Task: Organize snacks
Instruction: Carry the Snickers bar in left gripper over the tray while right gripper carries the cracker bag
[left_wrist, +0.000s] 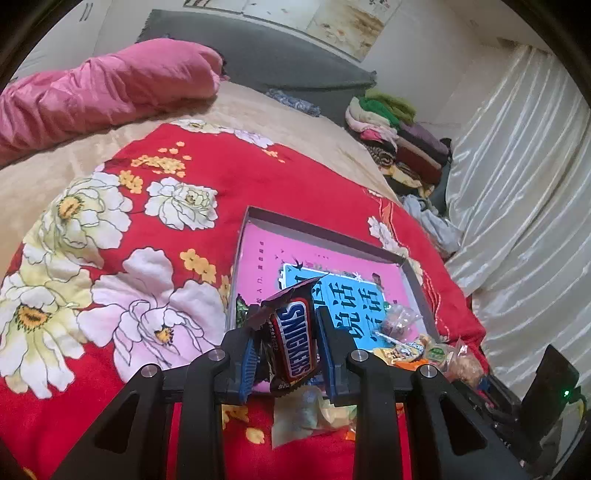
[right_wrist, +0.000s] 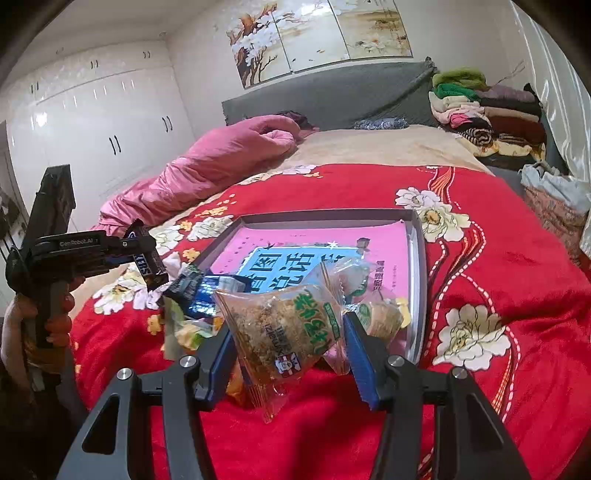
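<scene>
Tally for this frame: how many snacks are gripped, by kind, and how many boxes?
Snickers bar, in left gripper: 1
Clear-wrapped cake pack, in right gripper: 1
Shallow box: 1
Total: 3

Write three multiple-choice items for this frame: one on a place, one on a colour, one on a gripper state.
1. Where does the shallow box lie?
A. on the red floral blanket
B. on the grey headboard
C. on the stack of folded clothes

2. What colour is the rolled quilt beyond the blanket?
A. green
B. pink
C. white

3. What is the left gripper doing?
A. open over the box
B. shut on nothing
C. shut on a Snickers bar

Answers:
1 A, the red floral blanket shows on every side of the box.
2 B, the quilt is pink in both views.
3 C, the Snickers bar stands pinched between the blue pads, clear of the bed.
</scene>
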